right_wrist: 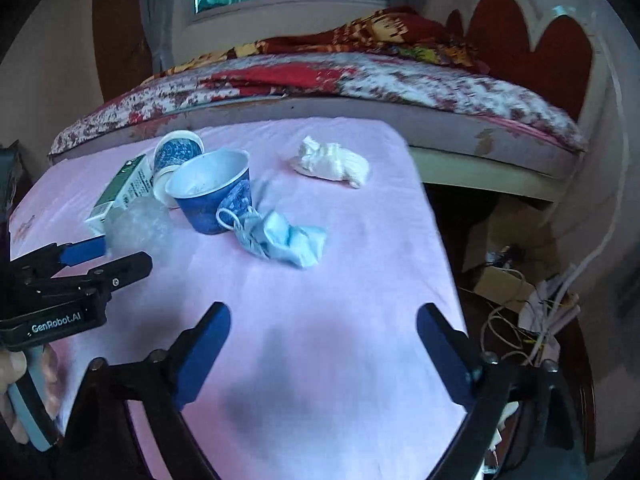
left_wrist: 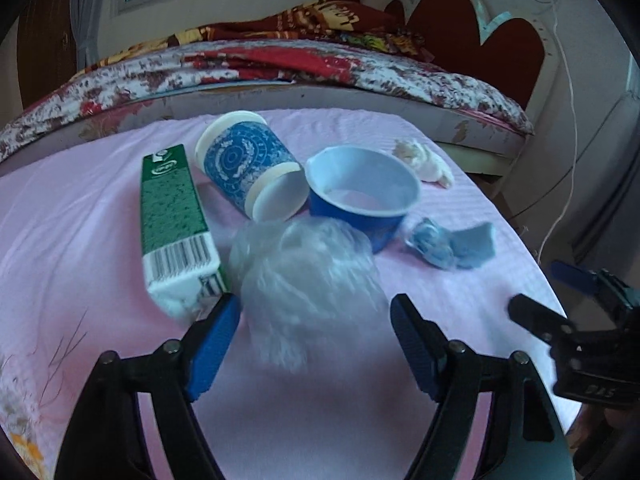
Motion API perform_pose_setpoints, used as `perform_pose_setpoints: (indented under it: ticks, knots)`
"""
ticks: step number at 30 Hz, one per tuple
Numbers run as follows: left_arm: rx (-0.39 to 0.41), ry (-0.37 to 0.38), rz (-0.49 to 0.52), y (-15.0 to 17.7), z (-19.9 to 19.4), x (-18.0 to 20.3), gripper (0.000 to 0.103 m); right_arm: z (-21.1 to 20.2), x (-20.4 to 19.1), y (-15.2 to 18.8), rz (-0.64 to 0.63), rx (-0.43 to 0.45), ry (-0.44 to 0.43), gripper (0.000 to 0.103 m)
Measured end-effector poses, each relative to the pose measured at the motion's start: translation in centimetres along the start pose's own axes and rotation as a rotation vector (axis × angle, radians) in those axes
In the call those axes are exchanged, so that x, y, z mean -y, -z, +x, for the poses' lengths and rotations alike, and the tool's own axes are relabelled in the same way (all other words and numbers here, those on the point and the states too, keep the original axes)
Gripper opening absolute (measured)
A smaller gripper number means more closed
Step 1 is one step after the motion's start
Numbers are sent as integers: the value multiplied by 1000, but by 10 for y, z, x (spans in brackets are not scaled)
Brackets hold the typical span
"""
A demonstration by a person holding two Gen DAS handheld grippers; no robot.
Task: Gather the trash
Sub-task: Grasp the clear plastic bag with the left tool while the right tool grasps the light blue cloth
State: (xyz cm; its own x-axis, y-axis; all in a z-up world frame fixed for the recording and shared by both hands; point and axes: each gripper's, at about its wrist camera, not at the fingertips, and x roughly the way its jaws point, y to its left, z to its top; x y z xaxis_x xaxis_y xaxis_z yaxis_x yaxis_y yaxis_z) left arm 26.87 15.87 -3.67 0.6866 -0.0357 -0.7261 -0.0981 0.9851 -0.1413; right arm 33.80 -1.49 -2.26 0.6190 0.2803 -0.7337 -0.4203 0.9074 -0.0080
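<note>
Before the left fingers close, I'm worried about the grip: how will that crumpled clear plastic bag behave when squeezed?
The clear plastic bag looks thin and crumpled, so it will likely collapse between the open left gripper fingers rather than resist. It seems very light and may slide on the pink cloth if nudged. It sits close beside the green carton, which a wide close might bump.

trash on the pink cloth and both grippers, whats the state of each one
left gripper: open, jaws either side of the plastic bag
right gripper: open, empty, over bare cloth
plastic bag: crumpled, blurred
green carton: lying flat
patterned cup: tipped on its side
blue cup: upright, looks empty
face mask: crumpled
tissue: wadded
</note>
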Motion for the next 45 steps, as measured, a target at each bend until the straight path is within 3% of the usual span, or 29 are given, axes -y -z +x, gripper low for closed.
perform_pose_setpoints:
  ticks: [10, 13, 19, 20, 21, 26, 28, 29, 30, 31, 37, 38, 39, 41, 42, 45]
  knots:
    - [-48, -27, -2, -10, 22, 1, 78, 56, -10, -31, -27, -51, -73, 75]
    - [-55, -36, -7, -9, 25, 0, 72, 59, -12, -36, -30, -50, -95, 59]
    - [-47, -14, 1, -8, 21, 1, 46, 60, -15, -33, -54, -61, -110, 28]
    - [-48, -6, 3, -8, 21, 1, 43, 58, -14, -33, -45, -64, -122, 20]
    - [-45, 0, 7, -7, 19, 2, 43, 58, -13, -32, -35, -68, -128, 4]
    - [-18, 10, 27, -1, 10, 6, 41, 51, -10, -23, -17, -79, -171, 4]
    - [-15, 8, 29, -1, 9, 6, 41, 48, -13, -22, -37, -79, -137, 9]
    - [-11, 6, 29, -2, 9, 5, 41, 48, -13, -22, -42, -78, -120, 32]
    - [-8, 2, 27, -2, 9, 5, 41, 47, -13, -23, -44, -79, -103, 78]
    - [-9, 1, 24, -2, 9, 4, 41, 45, -14, -25, -48, -65, -85, 98]
    - [-20, 1, 6, -3, 13, -3, 41, 52, -19, -42, -71, -43, -99, 96]
    - [-22, 3, 5, -3, 14, -3, 41, 55, -20, -43, -71, -50, -108, 88]
    - [-24, 3, 5, -3, 14, -3, 41, 61, -22, -44, -66, -67, -128, 72]
    - [-26, 5, 7, -3, 15, -3, 40, 68, -23, -44, -58, -89, -171, 56]
    - [-24, 6, 8, -3, 15, -3, 40, 68, -25, -44, -61, -88, -188, 41]
    - [-14, 7, 15, -1, 11, -2, 40, 57, -26, -40, -49, -67, -189, 24]
